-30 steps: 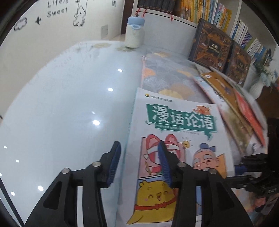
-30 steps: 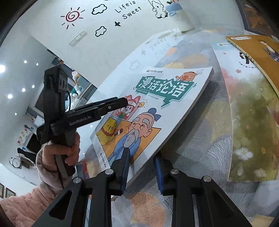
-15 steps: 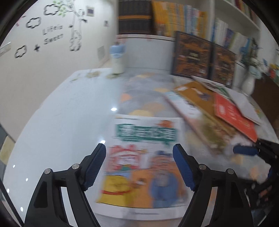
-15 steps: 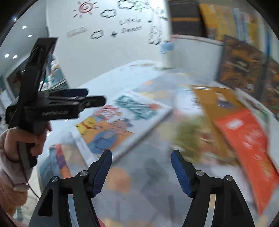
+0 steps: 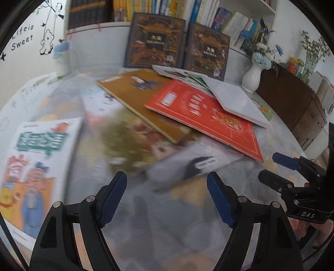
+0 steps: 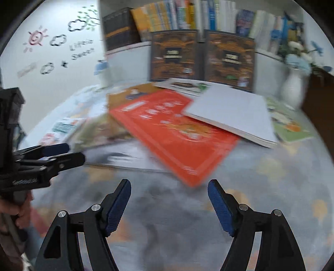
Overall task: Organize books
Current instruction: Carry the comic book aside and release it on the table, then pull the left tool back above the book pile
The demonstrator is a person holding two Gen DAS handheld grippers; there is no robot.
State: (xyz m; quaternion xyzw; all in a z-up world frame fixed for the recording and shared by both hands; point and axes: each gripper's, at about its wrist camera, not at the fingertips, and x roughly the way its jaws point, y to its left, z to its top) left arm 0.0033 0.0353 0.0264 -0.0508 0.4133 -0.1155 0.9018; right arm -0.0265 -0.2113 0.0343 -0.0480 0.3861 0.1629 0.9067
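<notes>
A white cartoon book [image 5: 35, 166] lies flat at the table's left; it also shows in the right wrist view [image 6: 62, 129]. A fan of overlapping books lies ahead: a brown book [image 5: 137, 95], a red book [image 5: 204, 116] [image 6: 175, 133], a white book [image 5: 235, 100] [image 6: 231, 112] and a flowered book [image 5: 125, 133] underneath. My left gripper [image 5: 167, 198] is open and empty above the tablecloth, right of the cartoon book. My right gripper [image 6: 169, 204] is open and empty, just short of the red book's near corner.
Two dark ornate books [image 5: 154, 41] [image 5: 206, 50] stand against the back wall under a full shelf [image 5: 167, 8]. A white vase of flowers [image 5: 252, 77] stands at the back right beside a dark wooden cabinet [image 5: 292, 108]. A bottle [image 5: 62, 58] stands back left.
Both grippers have let go of the white cartoon book, which now lies flat on the left. Both jaws have opened wide and swung right toward the fan of books.
</notes>
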